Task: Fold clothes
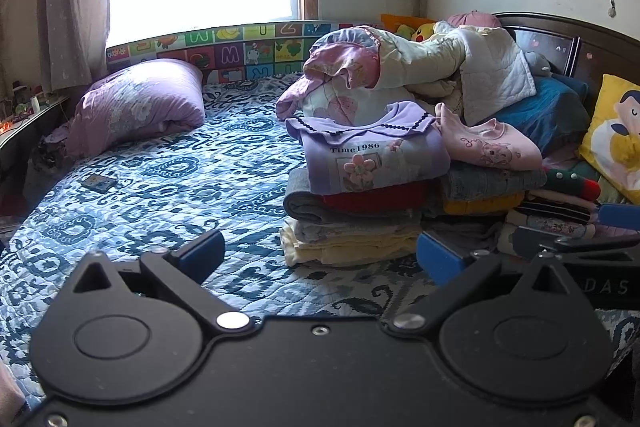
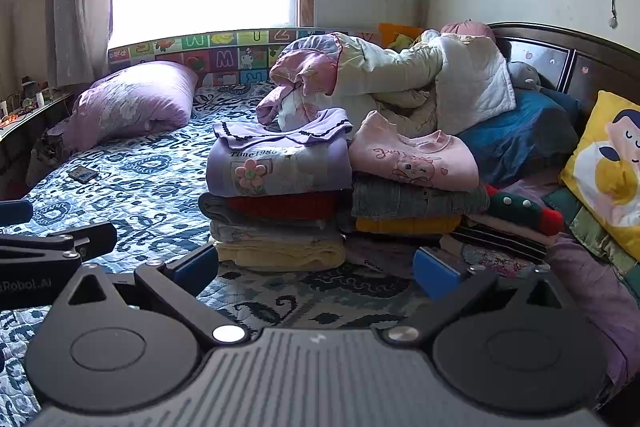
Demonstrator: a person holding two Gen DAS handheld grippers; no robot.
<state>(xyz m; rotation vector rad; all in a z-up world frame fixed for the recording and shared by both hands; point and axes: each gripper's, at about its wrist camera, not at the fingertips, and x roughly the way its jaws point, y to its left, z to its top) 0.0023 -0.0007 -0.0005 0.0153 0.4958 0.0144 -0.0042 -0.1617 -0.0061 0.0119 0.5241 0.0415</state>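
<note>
My left gripper spread wide, empty | my right gripper spread wide, empty | both hover above the quilt | folded stacks ahead, likely kept clear of the unfolded heap behind.

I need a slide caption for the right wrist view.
Open right tongs face two stacks of folded clothes on a patterned quilt.
</note>
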